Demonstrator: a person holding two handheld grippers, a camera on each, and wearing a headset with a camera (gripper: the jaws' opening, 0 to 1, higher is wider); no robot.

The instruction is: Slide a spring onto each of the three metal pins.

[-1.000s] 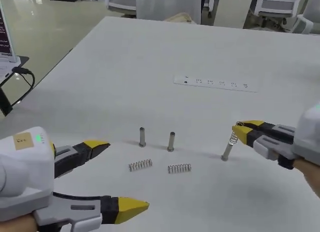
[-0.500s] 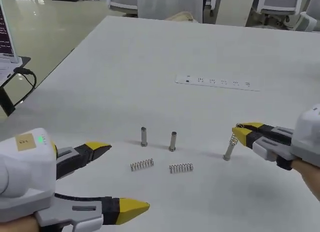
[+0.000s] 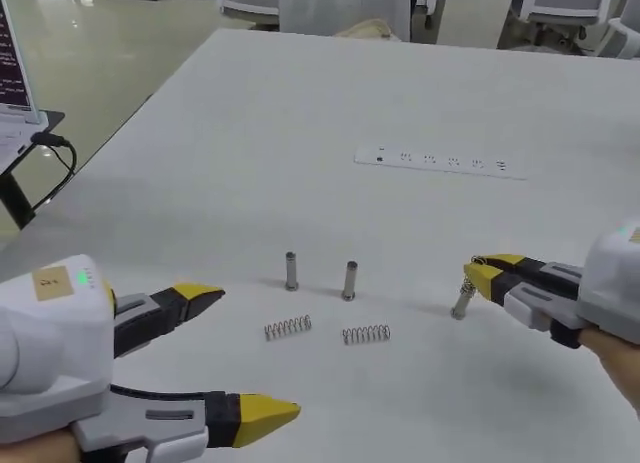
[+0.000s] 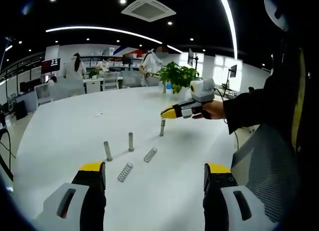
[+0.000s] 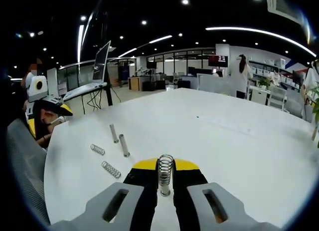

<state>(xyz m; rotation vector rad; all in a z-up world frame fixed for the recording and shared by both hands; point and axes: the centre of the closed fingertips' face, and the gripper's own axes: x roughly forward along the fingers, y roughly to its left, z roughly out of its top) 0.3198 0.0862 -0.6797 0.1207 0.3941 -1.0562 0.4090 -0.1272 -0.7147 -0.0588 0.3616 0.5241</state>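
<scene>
steel pin (image 3: 460, 306) w/ spring (image 3: 467, 282) leans toward right gripper (image 3: 481, 269), jaws pinching spring.

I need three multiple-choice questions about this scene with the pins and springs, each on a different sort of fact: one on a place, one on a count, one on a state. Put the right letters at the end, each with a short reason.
1. Where do the loose springs lie?
A. On the table, on the person's side of the bare pins
B. On the floor
C. Stacked on one pin

2. How many springs lie loose?
A. One
B. Two
C. Four

3. In what state is the right gripper?
A. Open and empty
B. Shut on a spring
C. Lying flat on the table

Answers:
1 A: the head view shows them lying flat just in front of the upright pins.
2 B: one lies before each bare pin.
3 B: the right gripper view shows a spring clamped between its jaws.
</scene>
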